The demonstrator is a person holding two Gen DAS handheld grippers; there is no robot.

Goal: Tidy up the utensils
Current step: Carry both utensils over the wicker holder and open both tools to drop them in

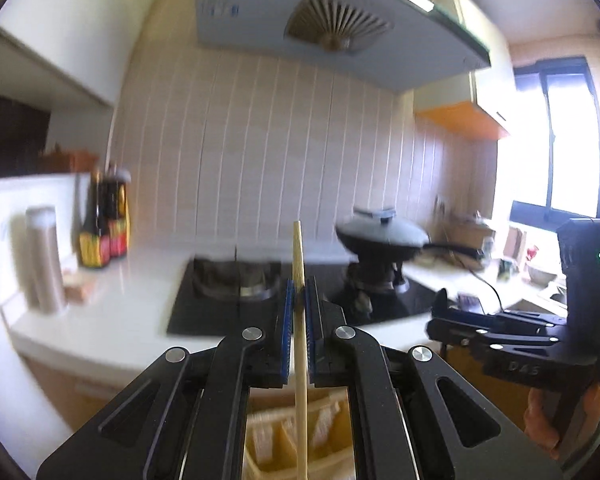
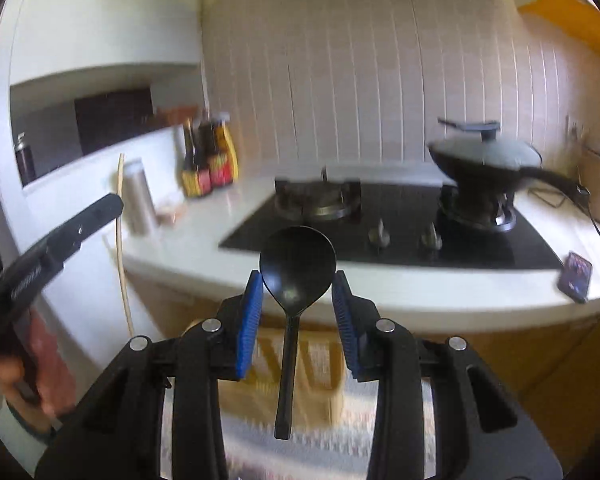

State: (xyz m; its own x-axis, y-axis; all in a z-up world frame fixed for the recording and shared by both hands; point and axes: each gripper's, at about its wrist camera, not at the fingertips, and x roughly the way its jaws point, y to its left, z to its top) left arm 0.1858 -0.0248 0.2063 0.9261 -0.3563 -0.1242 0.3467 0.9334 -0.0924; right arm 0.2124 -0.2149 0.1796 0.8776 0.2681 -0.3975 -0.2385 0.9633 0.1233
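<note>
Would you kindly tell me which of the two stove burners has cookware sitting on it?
The right-hand burner, which carries the dark lidded wok; the left-hand burner stands bare.

Pale wooden chopstick [image 1: 300, 320]: upright, clamped mid-shaft between blue pads. Black plastic spoon [image 2: 296, 272]: bowl up, facing camera, handle hanging down.

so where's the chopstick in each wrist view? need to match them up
Left wrist view: the chopstick runs up the centre, clamped upright between the left gripper jaws.
Right wrist view: the same chopstick shows as a thin pale stick at far left, beside the left gripper's dark body.
Shared landmark: the lidded wok on the right burner.
</note>
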